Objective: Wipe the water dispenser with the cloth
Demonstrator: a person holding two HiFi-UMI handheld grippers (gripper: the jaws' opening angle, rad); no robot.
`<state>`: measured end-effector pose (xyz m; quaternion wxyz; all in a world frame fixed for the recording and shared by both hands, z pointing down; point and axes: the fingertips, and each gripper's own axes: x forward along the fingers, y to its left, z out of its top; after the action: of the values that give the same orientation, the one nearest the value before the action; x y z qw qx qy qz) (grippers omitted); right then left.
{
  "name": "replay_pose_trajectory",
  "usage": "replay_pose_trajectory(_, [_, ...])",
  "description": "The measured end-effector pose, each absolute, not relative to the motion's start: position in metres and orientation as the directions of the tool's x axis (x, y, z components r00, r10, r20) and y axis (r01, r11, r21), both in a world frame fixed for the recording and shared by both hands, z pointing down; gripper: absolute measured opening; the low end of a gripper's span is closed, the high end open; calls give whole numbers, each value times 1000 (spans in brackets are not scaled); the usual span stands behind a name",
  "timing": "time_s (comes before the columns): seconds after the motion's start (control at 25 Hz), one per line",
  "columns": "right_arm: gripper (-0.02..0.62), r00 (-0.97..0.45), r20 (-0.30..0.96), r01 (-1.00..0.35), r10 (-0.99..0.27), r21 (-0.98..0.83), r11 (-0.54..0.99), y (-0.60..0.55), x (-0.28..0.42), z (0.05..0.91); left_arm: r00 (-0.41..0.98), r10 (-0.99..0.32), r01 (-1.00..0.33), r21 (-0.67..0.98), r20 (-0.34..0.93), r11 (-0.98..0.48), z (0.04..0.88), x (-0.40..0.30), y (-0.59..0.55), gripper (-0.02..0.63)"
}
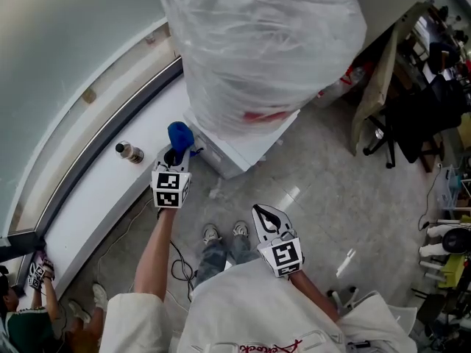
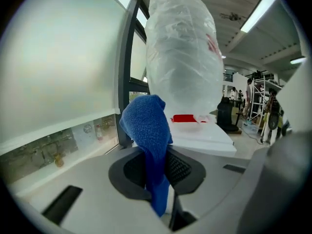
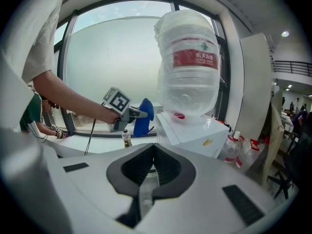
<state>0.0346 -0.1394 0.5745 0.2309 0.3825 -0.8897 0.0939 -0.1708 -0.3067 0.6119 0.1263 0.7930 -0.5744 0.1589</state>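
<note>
Two grippers: left gripper (image 1: 174, 153) carries the work; right gripper (image 1: 266, 218) hangs back over the floor, well apart from the machine.
Left jaws: clamped on the blue cloth (image 1: 180, 134), which bunches above the jaws with a tail hanging down between them.
Right jaws: closed tip to tip, nothing between them.
Cloth position: just beside the left top corner of the water dispenser (image 1: 243, 151); contact not clear from any view.
Water dispenser: white box on the floor next to the window ledge (image 1: 96, 197), with a big bottle (image 1: 257, 43) wrapped in clear plastic on top.
Nearby: small bottle (image 1: 130, 152) upright on the ledge, near the left gripper.
Step, as judged: bringing the cloth onto the casing; wiping looks barely begun.
Doing it well: press the bunched part flat on the white top or side and stroke along the panel, not dab. Keep the grip firm so the cloth doesn't slip out.
Watch: don't snag the plastic wrap or shove the big bottle; keep the elbow off the small bottle.
</note>
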Motion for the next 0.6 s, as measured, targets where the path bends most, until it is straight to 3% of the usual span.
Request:
replay_pose_trajectory(0.24, [15, -579, 498, -739, -646, 15, 674, -140, 45, 576, 313, -829, -914, -90, 462, -395, 621, -167, -359, 63])
replay_pose_trajectory(0.6, [15, -576, 512, -735, -638, 17, 678, -131, 50, 581, 299, -810, -912, -100, 505, -399, 638, -181, -385, 63])
